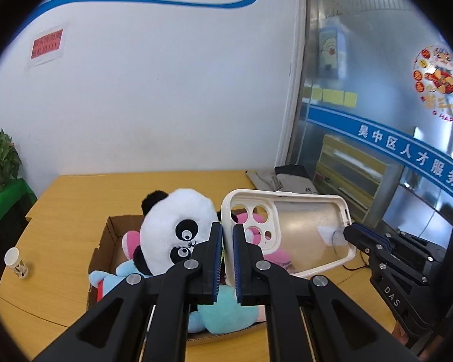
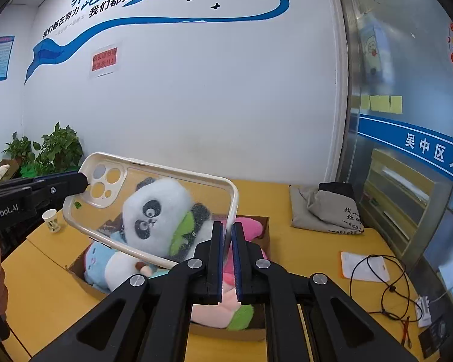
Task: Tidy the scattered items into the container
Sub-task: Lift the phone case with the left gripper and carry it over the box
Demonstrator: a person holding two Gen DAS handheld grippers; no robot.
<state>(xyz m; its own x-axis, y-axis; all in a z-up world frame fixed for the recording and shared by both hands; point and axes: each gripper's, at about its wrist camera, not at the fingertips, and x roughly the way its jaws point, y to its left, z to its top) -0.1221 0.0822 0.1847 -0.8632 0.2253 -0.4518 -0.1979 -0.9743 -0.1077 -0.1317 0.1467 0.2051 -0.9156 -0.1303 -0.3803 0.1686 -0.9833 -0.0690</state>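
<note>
- Landmark: cardboard box [image 1: 105, 241] on the yellow-wood table [image 1: 75, 199], already piled with plush toys. All places below are given relative to it.
- Left of the box: paper cup [image 1: 15, 264] upright on the table, well apart, untouched.
- In the box: panda plush [image 1: 172, 226] on top, blue plush [image 1: 226, 313] at the near side, pink plush [image 2: 247, 229] toward the right end.
- Above the box, clear of the toys: phone case [image 1: 290, 235], held in the air between both grippers, tilted, camera-hole end to the left.
- Handling (judgement): the case looks light, with a thin clear back and a stiffer white rim. The glossy back is likely slippery, and a one-ended hold would let it swing. The rim edges at the two short ends are the best purchase. It is not fragile, so a drop onto plush should be harmless.
- Left gripper [image 1: 228, 235]: fingers clenched on the rim at the camera-hole end, only the thin edge between the pads.
- Right gripper [image 2: 227, 235]: fingers likewise clamped on the opposite short end of the rim.
- Right of the box: folded grey cloth bag [image 2: 323, 211], then white card [image 2: 362, 265] and black cable [image 2: 386, 286] on the table, well apart.
</note>
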